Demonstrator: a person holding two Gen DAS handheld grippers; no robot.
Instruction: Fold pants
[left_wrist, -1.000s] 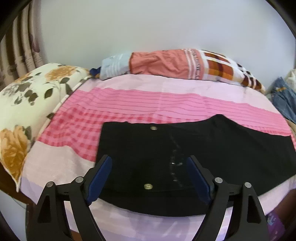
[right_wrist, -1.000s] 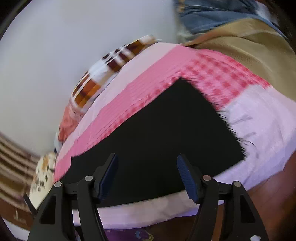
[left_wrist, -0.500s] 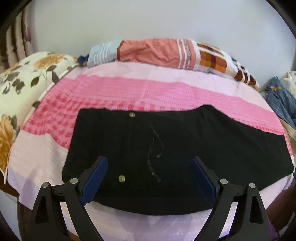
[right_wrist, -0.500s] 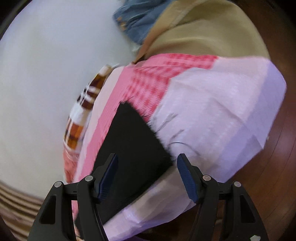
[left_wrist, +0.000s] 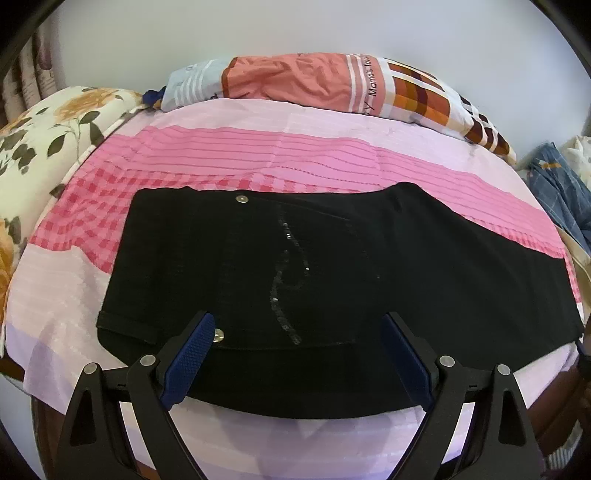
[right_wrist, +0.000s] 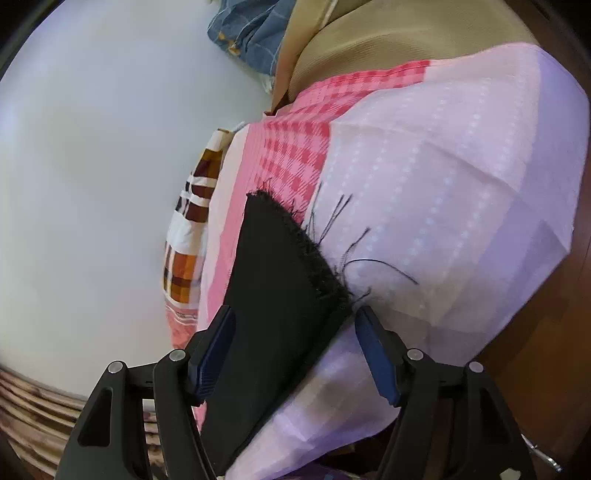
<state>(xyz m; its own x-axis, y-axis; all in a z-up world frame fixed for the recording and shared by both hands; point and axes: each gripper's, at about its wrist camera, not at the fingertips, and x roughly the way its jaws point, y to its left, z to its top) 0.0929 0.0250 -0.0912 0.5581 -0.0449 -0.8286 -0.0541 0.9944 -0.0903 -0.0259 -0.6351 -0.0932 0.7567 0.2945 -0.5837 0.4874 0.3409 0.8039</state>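
Black pants lie flat across the pink and lilac bed cover, waistband to the left, legs running right. They are folded lengthwise, with two metal buttons and a sequin pattern showing. My left gripper is open and empty, hovering over the near edge by the waist. In the right wrist view the frayed leg hem of the pants lies on the cover. My right gripper is open and empty, its fingers straddling the near hem corner.
A floral pillow lies at the left. An orange and plaid bundle lies along the wall at the back. Blue checked cloth and a tan cover sit past the bed's right end. Dark wooden floor lies below the bed edge.
My left gripper has pulled back and shifted, so more of the pants shows. My right gripper has swung right and rolled toward the leg hem, which now sits between its fingers.
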